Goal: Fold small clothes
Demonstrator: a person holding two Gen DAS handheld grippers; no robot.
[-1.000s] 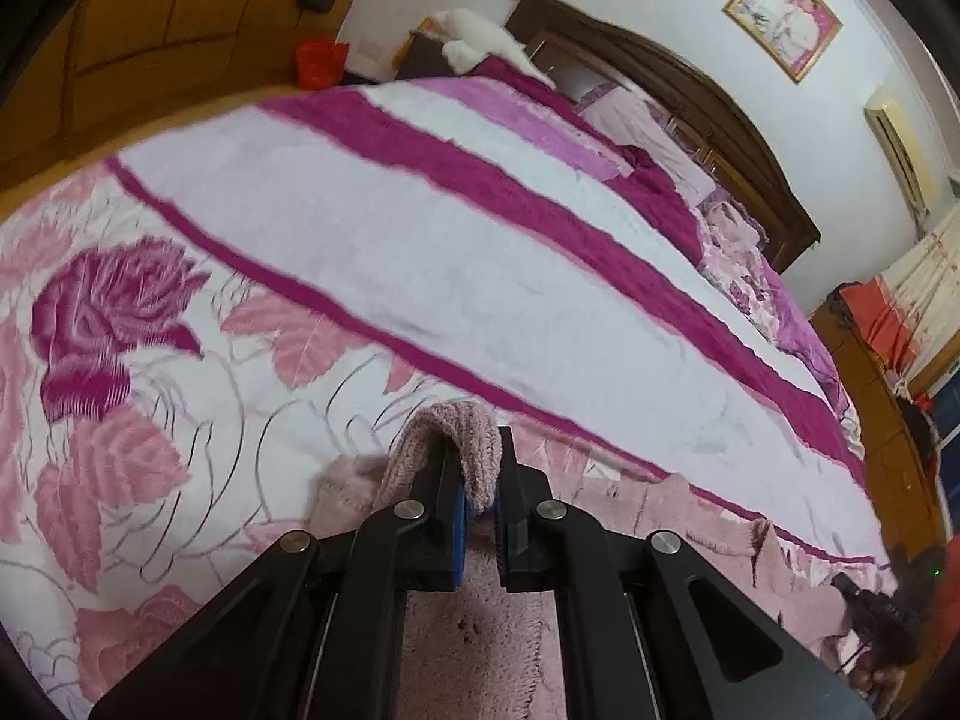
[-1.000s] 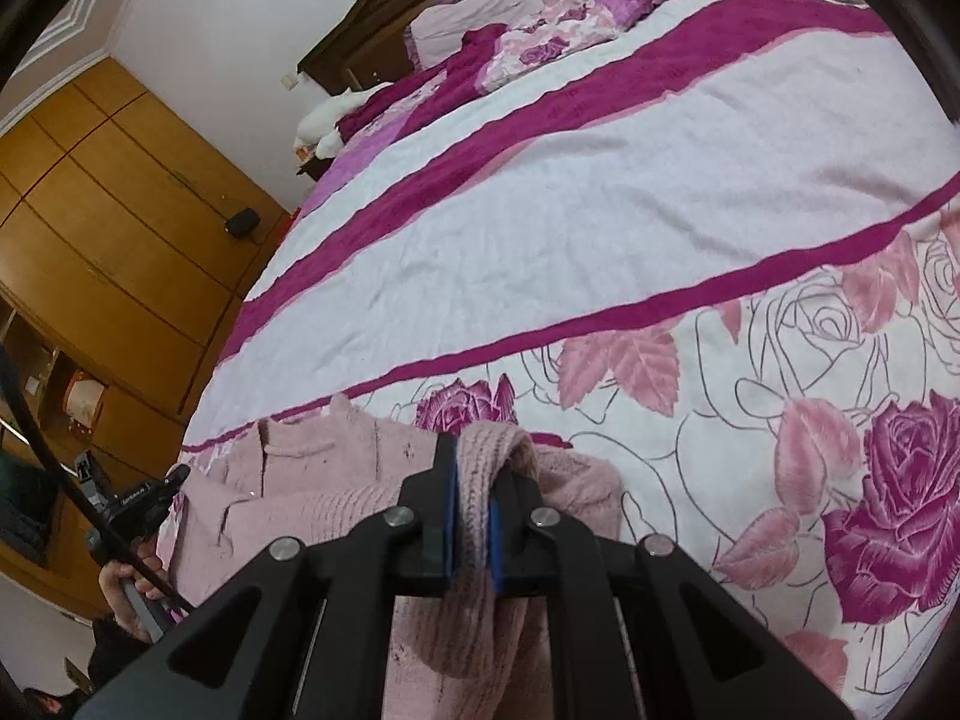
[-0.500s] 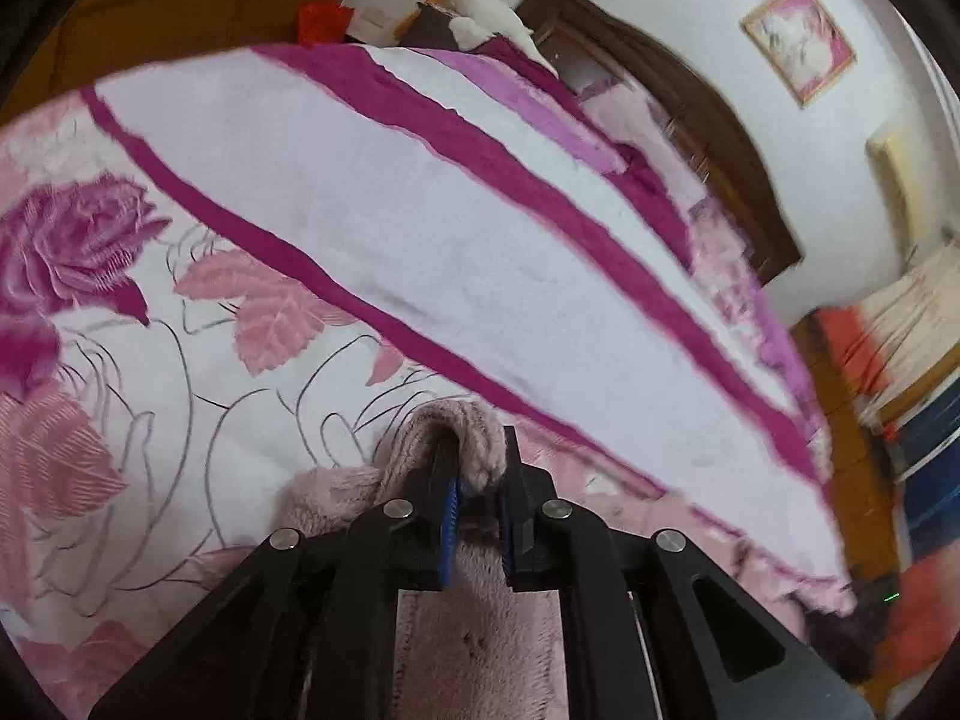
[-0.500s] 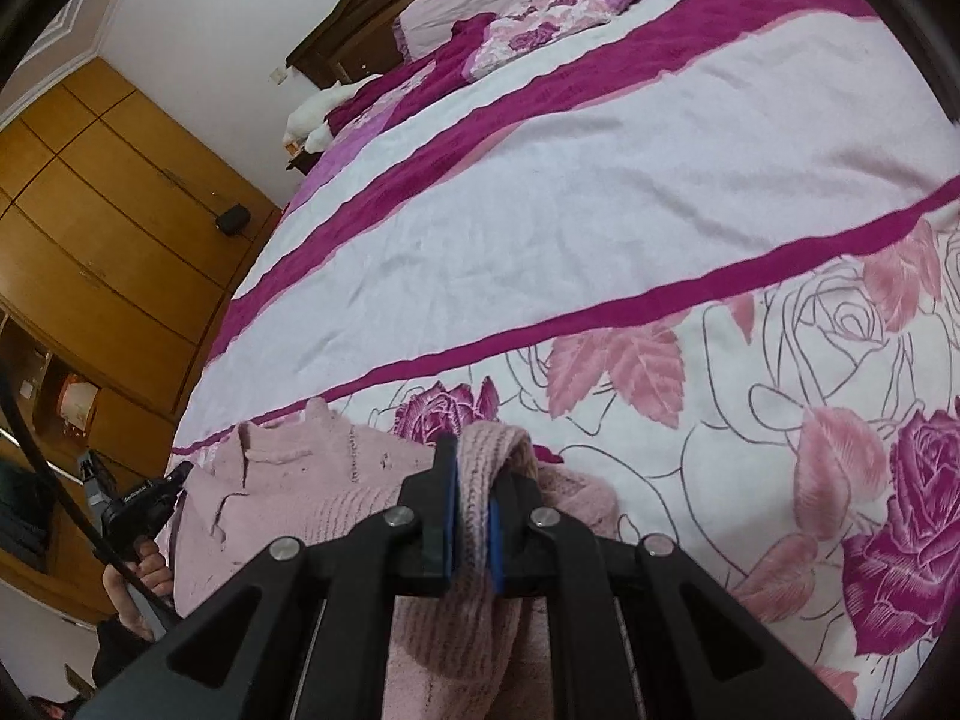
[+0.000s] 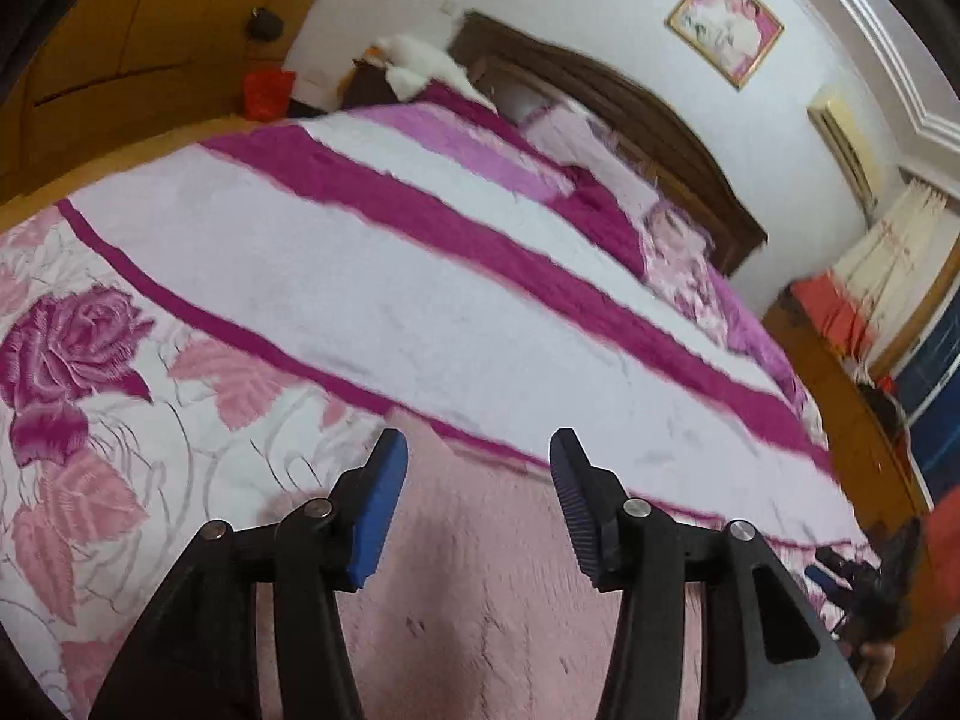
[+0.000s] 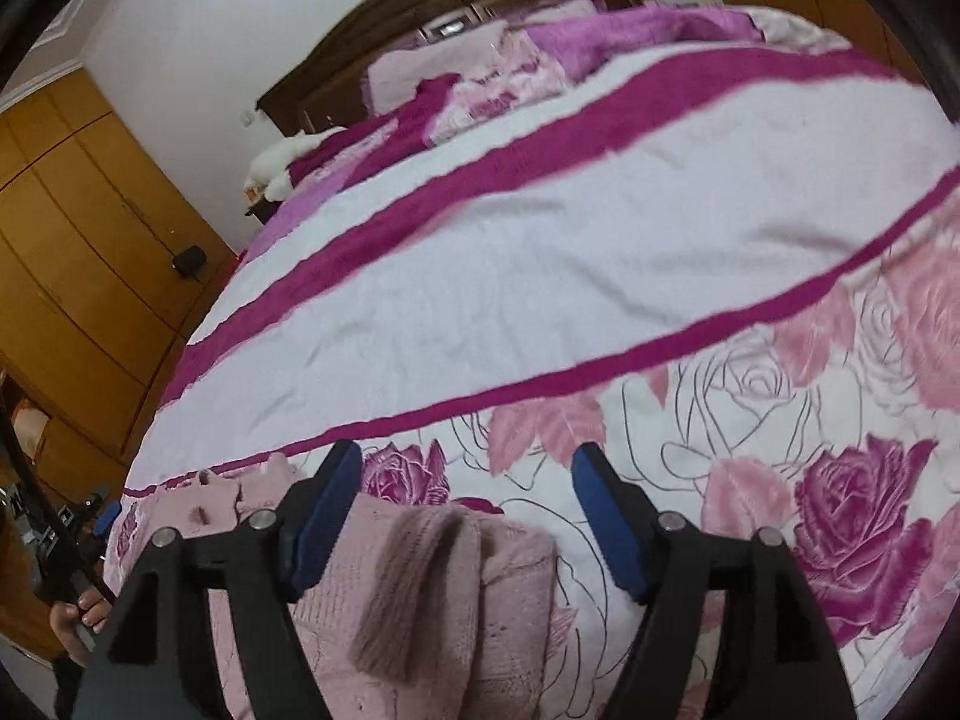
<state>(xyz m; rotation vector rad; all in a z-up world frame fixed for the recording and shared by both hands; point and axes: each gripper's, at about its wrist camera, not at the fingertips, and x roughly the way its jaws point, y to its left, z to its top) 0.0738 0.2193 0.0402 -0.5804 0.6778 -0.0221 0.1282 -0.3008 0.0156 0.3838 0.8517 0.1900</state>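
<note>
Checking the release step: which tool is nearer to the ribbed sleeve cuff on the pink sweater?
Right. The right tool hangs directly over the ribbed cuff, jaws opening, pads clear. The left tool hangs over the sweater's plain part, jaws opening; no cuff shows there.

You are in a home bedroom: a wide bed (image 5: 420, 300) under a white bedspread (image 6: 540, 252) with magenta stripes and printed roses, backed by a dark arched wooden headboard (image 5: 630, 114). Pink pillows (image 6: 432, 69) lie at its head. A gold-framed portrait (image 5: 725, 24) hangs on the white wall, an air conditioner (image 5: 840, 144) is mounted beside it, and cream curtains (image 5: 894, 234) hang further right. Built-in wooden wardrobe doors (image 6: 78, 228) line the wall to your left.
</note>
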